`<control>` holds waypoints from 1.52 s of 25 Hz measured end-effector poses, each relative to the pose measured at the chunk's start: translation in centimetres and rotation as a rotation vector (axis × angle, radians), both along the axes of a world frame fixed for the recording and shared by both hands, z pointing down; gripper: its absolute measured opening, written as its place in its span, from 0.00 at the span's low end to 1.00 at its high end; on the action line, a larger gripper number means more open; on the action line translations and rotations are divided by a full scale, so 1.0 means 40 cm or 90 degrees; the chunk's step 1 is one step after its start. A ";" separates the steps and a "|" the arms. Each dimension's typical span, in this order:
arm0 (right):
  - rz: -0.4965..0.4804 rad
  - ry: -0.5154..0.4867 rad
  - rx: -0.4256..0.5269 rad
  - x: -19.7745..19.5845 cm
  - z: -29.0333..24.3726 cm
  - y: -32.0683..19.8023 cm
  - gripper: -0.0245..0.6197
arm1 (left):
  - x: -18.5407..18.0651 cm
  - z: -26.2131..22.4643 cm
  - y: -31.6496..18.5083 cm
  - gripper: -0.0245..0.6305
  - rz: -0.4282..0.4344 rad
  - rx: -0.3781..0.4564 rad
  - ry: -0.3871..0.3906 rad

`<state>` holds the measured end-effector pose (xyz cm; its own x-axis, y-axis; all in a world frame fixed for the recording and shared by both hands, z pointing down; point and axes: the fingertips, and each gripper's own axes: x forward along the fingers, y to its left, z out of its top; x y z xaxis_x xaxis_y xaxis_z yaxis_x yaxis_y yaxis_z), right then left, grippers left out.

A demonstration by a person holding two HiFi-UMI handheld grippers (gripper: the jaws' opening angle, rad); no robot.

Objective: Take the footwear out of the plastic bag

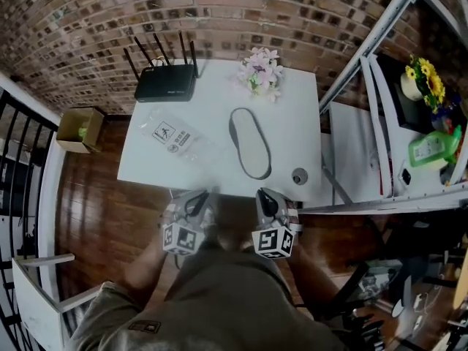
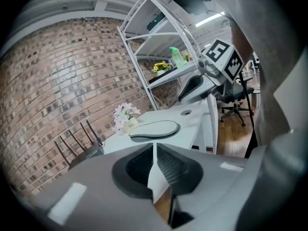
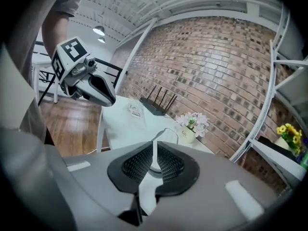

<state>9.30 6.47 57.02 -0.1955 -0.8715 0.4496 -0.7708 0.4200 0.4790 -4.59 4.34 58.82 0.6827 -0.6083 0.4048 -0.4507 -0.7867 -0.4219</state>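
head view: slipper (image 1: 249,142) lies inside table (image 1: 294,123) edges.

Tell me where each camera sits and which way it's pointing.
Head view: on the person's head, looking steeply down at the table; left gripper, right gripper and lap show.
Left gripper view: on the left gripper, facing over its shut jaws toward the slipper; the right gripper shows.
Right gripper view: on the right gripper, facing the router; the left gripper shows.
Shared: both gripper views show the flowers.
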 end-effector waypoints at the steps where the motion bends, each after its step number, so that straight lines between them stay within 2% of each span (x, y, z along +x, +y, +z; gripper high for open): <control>1: -0.003 -0.006 0.005 0.008 -0.009 0.020 0.10 | 0.011 -0.006 0.024 0.07 -0.006 0.003 0.004; 10: -0.029 -0.063 0.049 0.037 -0.090 0.170 0.06 | 0.065 -0.066 0.210 0.04 -0.057 0.012 0.035; 18: -0.037 -0.118 0.057 0.024 -0.130 0.241 0.06 | 0.057 -0.125 0.273 0.04 -0.096 0.003 0.086; 29: 0.038 -0.191 0.052 -0.008 -0.168 0.262 0.06 | -0.005 -0.181 0.227 0.04 -0.111 -0.025 0.162; 38: 0.084 -0.247 0.043 -0.030 -0.172 0.270 0.06 | -0.015 -0.178 0.248 0.04 -0.098 -0.046 0.185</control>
